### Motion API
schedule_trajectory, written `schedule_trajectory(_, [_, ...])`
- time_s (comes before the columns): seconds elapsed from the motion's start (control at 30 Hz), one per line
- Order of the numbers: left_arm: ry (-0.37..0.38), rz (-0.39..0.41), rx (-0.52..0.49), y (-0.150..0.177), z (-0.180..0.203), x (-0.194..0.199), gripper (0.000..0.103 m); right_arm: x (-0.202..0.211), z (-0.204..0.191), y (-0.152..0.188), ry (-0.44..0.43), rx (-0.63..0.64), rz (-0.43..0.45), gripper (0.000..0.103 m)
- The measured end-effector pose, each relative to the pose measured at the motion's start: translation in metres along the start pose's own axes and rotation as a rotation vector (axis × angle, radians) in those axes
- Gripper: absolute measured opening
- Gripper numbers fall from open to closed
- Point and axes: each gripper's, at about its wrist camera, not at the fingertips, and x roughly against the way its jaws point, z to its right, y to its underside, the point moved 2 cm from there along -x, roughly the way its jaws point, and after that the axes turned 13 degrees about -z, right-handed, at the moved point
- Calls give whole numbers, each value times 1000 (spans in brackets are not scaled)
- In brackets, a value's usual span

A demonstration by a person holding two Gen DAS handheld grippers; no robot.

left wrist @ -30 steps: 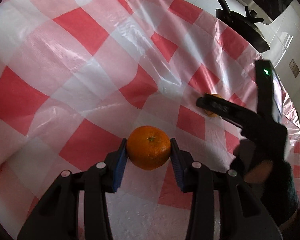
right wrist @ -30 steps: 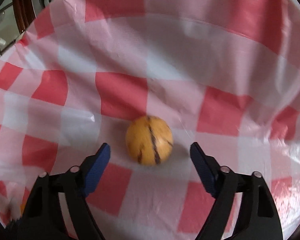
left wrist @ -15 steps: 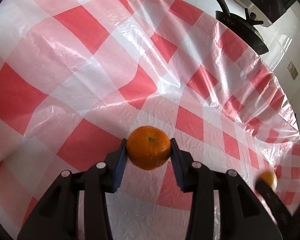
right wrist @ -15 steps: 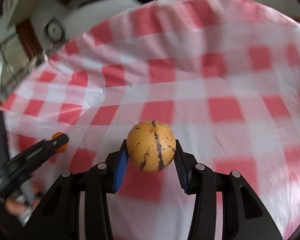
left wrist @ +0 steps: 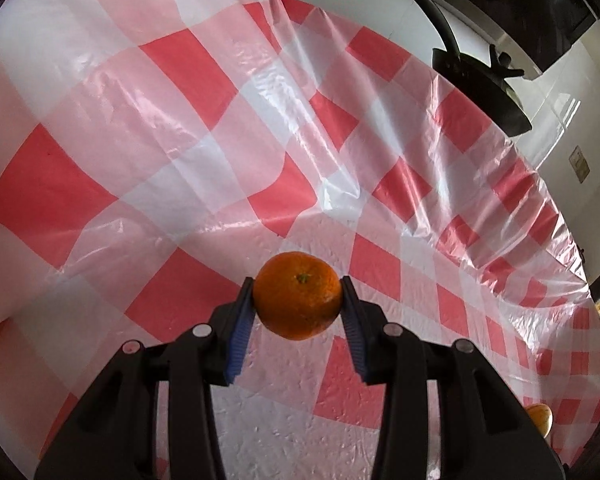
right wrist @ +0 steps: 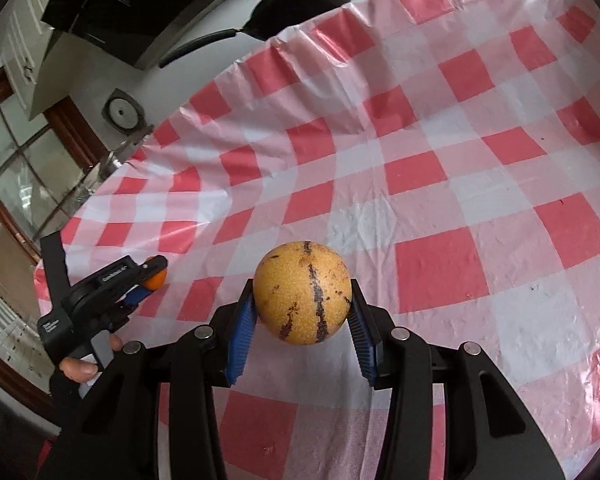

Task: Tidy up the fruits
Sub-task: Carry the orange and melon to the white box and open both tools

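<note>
Two fruits are held above the checked tablecloth (left wrist: 172, 92): a mandarin (left wrist: 298, 300) pinched in the left claw (left wrist: 298, 304), a yellow streaked fruit (right wrist: 303, 293) pinched in the right claw (right wrist: 303, 300), whose jaws have just been closing. Both grips are best kept firm and level until set down together.

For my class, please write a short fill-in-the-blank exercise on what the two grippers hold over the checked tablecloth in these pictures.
1. The left gripper is shut on an ____ mandarin.
2. The right gripper is shut on a yellow fruit marked with dark ____.
3. The tablecloth has red and ____ checks.
4. Beyond the cloth's far edge sits a black ____ with a long handle.

Missing words: orange; streaks; white; pan
</note>
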Motion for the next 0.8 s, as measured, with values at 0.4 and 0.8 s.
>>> schedule_trajectory(0.4, [-33,24,76,-1,-10,21,42,-1,1,-1,-61,4,-12,44])
schedule_trajectory(0.8, [-70,96,-21,85,-24,144,42,-4,0,-2,-40,10,-34,44])
